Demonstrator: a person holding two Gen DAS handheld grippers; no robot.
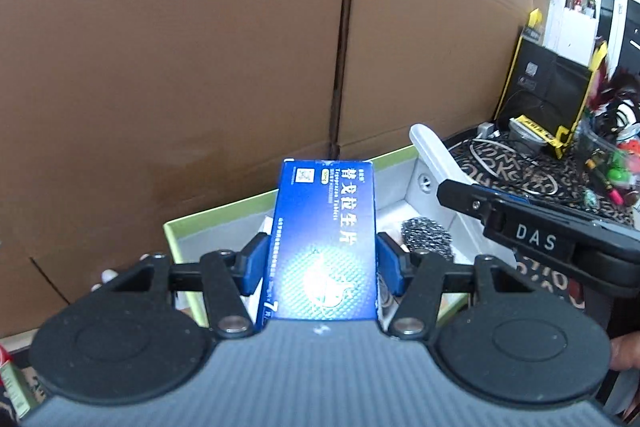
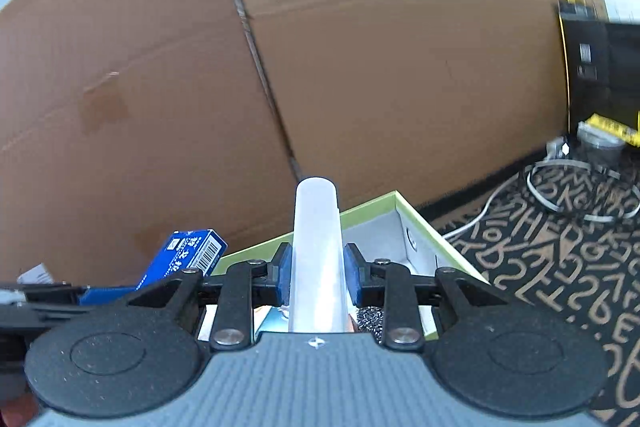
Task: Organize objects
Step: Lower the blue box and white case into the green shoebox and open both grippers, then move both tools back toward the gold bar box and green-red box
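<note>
Tall brown cardboard boxes (image 1: 180,67) fill the background; a black cloth with tan lettering (image 2: 560,259) covers the table; a black-and-yellow case (image 1: 548,87) stands behind cables (image 2: 580,187).

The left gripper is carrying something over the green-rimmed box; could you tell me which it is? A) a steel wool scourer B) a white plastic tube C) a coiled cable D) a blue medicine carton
D: the left gripper has its blue pads pressed on both long sides of the blue medicine carton, while the steel wool scourer lies in the box beneath.
</note>
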